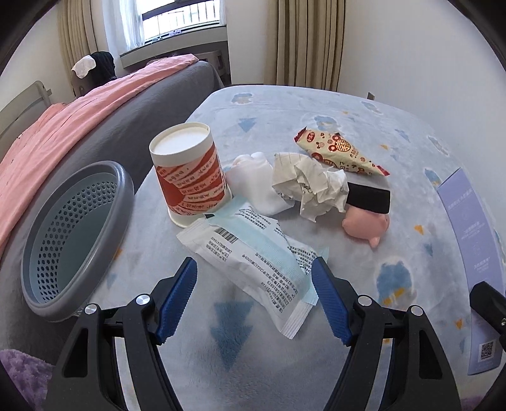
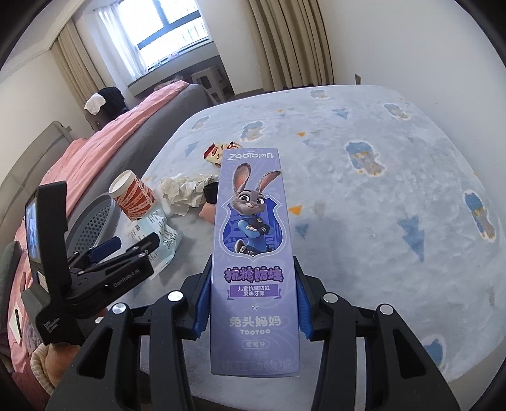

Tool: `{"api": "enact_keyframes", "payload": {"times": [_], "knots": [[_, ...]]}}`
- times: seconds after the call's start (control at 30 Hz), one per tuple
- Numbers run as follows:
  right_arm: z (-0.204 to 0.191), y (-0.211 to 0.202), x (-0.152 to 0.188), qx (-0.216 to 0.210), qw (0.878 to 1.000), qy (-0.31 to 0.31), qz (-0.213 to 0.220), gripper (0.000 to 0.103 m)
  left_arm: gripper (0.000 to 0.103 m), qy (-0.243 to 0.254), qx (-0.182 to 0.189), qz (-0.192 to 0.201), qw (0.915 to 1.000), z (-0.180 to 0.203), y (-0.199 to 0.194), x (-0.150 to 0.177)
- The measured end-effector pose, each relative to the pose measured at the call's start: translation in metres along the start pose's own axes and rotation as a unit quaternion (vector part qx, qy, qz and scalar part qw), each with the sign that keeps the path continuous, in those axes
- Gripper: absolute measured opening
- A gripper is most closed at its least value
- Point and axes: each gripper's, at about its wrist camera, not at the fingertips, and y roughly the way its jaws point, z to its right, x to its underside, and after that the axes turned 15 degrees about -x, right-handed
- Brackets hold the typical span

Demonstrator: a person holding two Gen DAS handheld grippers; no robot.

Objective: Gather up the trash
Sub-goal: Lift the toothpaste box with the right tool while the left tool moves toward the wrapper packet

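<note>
Nearest in the left wrist view, the left gripper [image 1: 254, 268] spread wide over a pale blue fleece blanket [image 1: 363, 104] printed with darker blue trees and small orange marks – nothing pressed between the blue pads, though the near end of a white and teal mask packet [image 1: 253, 265] lies on the blanket between the fingertips. To the left, a grey perforated basket [image 1: 76, 234] tipped toward the camera at the blanket's edge. Just beyond the packet, an upside-down red and white paper cup [image 1: 189, 174] touching it, then white tissue [image 1: 256, 183] and a crumpled paper wad [image 1: 313, 186] close together, with a black band [image 1: 368, 197] and a pink pig toy [image 1: 367, 224] to the right. Farther still, a cream and red snack wrapper [image 1: 338, 151]. In the right wrist view, the right gripper [image 2: 253, 284] pinching a purple toothpaste box [image 2: 254, 253] by its long sides, held up above the blanket and pointing away. At far left, a grey bed [image 1: 151, 104] with a pink cover [image 1: 79, 120]; behind, a bright window [image 1: 177, 22], beige curtains [image 1: 303, 41] and a white wall [image 1: 411, 47].
</note>
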Motion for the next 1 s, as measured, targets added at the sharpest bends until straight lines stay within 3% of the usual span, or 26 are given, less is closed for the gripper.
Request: {"api": "enact_keyframes", "payload": {"times": [0.43,0.63,0.83,1.0], "knots": [[-0.002,-0.004,0.0,-0.013,1.0,-0.006,0.01,0.043,0.072,-0.001,-0.043,-0.001,0.9991,-0.035,0.0,0.01],[-0.004,-0.006,0.0,-0.015,1.0,-0.008,0.013,0.043,0.072,-0.016,-0.029,-0.001,0.9995,-0.043,-0.008,0.003],[-0.004,-0.007,-0.001,-0.022,1.0,-0.005,0.016,0.043,0.072,-0.032,0.002,-0.023,0.9992,-0.028,-0.003,-0.016],[-0.004,-0.006,-0.004,-0.031,0.999,-0.004,0.014,0.043,0.072,-0.044,-0.002,-0.044,0.9981,-0.016,0.011,-0.027]]}}
